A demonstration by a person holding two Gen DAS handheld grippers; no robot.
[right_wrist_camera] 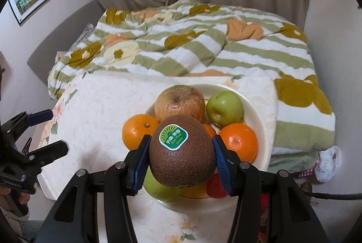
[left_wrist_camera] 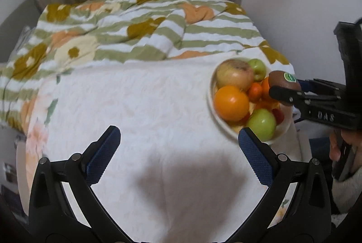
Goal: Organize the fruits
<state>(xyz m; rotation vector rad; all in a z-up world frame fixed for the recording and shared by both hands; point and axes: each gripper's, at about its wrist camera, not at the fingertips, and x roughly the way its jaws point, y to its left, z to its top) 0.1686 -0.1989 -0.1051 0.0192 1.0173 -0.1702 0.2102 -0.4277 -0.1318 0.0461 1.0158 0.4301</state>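
Over the fruit bowl (right_wrist_camera: 260, 107) at twelve o'clock, my right gripper (right_wrist_camera: 182, 152) pinches a stickered kiwi (right_wrist_camera: 182, 150) while the left gripper (left_wrist_camera: 179, 152) idles wide open and empty; I should lower gently before releasing.

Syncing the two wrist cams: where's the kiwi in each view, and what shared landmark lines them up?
Left wrist: kiwi at the right edge, pinched in the right claw, over the bowl's far side.
Right wrist: kiwi dead centre, held between the claw's blue pads, sticker facing the camera.
Shared landmark: the cream fruit bowl, with the large reddish apple at its back.
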